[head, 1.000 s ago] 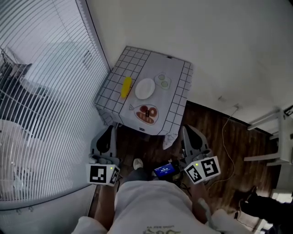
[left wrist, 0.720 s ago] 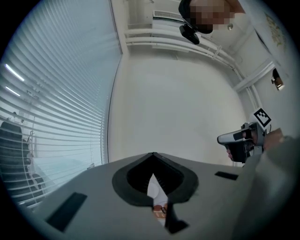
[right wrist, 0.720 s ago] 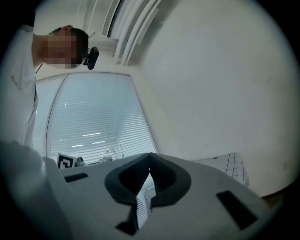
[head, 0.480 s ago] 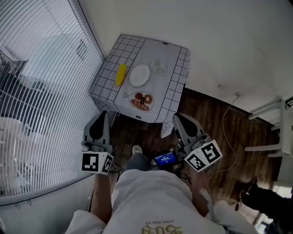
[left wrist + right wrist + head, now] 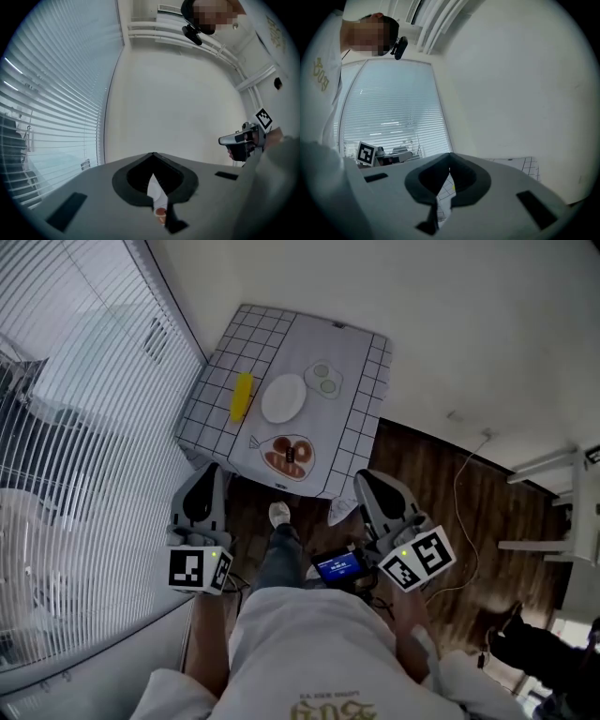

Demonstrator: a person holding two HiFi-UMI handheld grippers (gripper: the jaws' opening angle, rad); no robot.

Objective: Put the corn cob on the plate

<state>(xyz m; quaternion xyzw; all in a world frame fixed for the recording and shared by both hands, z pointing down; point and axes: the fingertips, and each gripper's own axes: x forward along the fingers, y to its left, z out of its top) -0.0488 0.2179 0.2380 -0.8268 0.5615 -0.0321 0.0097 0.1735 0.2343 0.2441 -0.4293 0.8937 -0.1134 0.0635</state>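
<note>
Stage: approach. You're standing short of the table (image 5: 361,352) and nothing is picked up yet.
Corn cob: the corn cob (image 5: 241,396) lies on the left part of the checked cloth, long axis running near to far. It is just left of the plate (image 5: 284,397), and a small gap seems to separate them.
Left gripper: the left gripper (image 5: 204,486) has its tongs pressed together and holds nothing. It sits on the near side of the table, well apart from the cob.
Right gripper: the right gripper (image 5: 370,491) is also pressed together and empty, off the table's near right corner.
Other items: the dish of reddish food (image 5: 289,456) sits near the table's front edge. Right of the plate are two pale green slices (image 5: 326,380). They're too small to tell whether they are real or printed on the cloth.
Which hand: go with the left, since the cob is on that side.
Do it well: spread the tongs before you reach in. Come over the reddish dish, not through it. Pinch the cob across its middle, square to its length. It's round, so expect it to roll if you nudge one end.
Placement: carry it right, set it at the plate's centre, and release low.
</note>
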